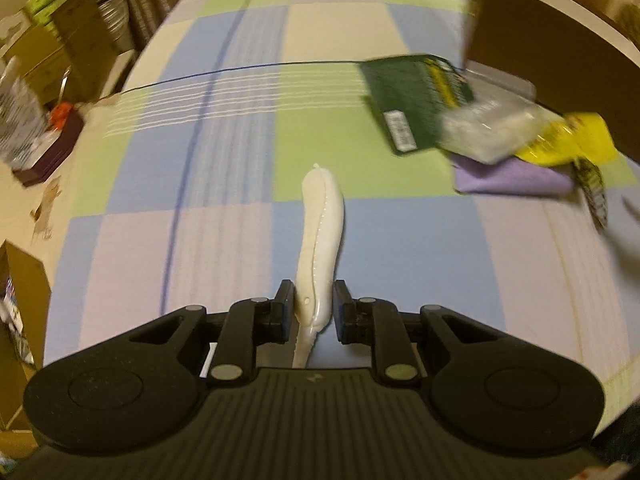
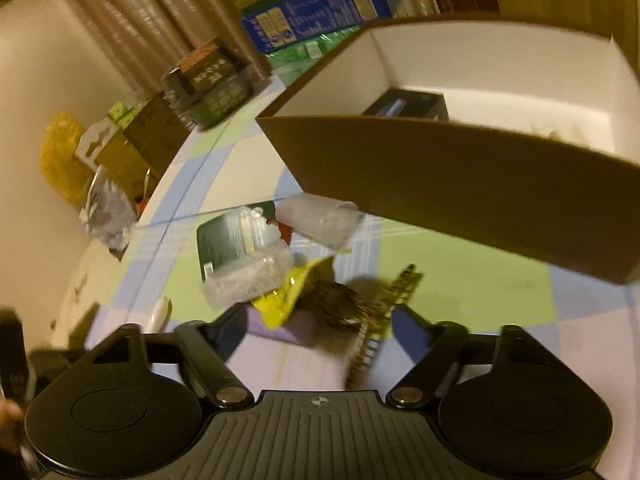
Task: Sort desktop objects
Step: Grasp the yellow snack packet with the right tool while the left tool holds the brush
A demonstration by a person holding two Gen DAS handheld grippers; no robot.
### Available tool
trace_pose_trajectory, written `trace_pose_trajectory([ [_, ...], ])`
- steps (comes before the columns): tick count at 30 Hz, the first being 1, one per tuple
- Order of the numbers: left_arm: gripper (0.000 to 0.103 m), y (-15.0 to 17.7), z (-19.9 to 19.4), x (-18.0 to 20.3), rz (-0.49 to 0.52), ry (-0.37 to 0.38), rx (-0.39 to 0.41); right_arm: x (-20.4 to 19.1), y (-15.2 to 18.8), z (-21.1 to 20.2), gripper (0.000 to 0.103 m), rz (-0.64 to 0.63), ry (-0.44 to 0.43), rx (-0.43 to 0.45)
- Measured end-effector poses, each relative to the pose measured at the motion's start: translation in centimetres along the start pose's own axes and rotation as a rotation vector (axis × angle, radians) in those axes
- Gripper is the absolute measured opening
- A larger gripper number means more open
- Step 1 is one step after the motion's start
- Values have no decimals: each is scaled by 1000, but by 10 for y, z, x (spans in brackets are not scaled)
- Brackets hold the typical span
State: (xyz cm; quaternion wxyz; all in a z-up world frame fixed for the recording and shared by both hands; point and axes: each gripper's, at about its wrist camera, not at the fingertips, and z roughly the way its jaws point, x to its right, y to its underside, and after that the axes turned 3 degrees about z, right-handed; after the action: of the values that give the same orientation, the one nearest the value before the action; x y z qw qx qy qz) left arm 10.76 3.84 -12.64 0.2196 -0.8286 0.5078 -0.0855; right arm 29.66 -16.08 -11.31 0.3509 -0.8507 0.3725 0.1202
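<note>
My left gripper (image 1: pixel 313 292) is shut on a long white plastic piece (image 1: pixel 322 216), which sticks up and forward over the checked tablecloth (image 1: pixel 224 168). To its right lies a pile: a green card pack (image 1: pixel 412 100), a clear plastic bag (image 1: pixel 488 128), a yellow packet (image 1: pixel 572 140), a purple cloth (image 1: pixel 508 178) and a mottled brown hair clip (image 1: pixel 592 188). In the right wrist view my right gripper (image 2: pixel 320 320) hangs open over that pile. The blurred hair clip (image 2: pixel 376 316) lies between its fingers, and the pads do not press on it.
A brown box with a white inside (image 2: pixel 460 184) stands just behind the pile, with a dark item inside. A clear plastic cup (image 2: pixel 320 220) lies on its side at the box's foot. Green and blue cartons (image 2: pixel 316 12) line the far edge. Cardboard boxes (image 1: pixel 60 56) stand left of the table.
</note>
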Motion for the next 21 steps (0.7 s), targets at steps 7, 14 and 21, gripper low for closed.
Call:
trace_pose_trajectory([
  [7, 17, -11, 7, -19, -44, -7, 4, -4, -15, 34, 39, 101, -2, -33],
  [14, 17, -27, 16, -33, -48, 13, 4, -7, -21, 62, 27, 132, 21, -62],
  [21, 20, -38, 24, -32, -12, 32, 7, -11, -20, 67, 15, 110, 23, -59],
])
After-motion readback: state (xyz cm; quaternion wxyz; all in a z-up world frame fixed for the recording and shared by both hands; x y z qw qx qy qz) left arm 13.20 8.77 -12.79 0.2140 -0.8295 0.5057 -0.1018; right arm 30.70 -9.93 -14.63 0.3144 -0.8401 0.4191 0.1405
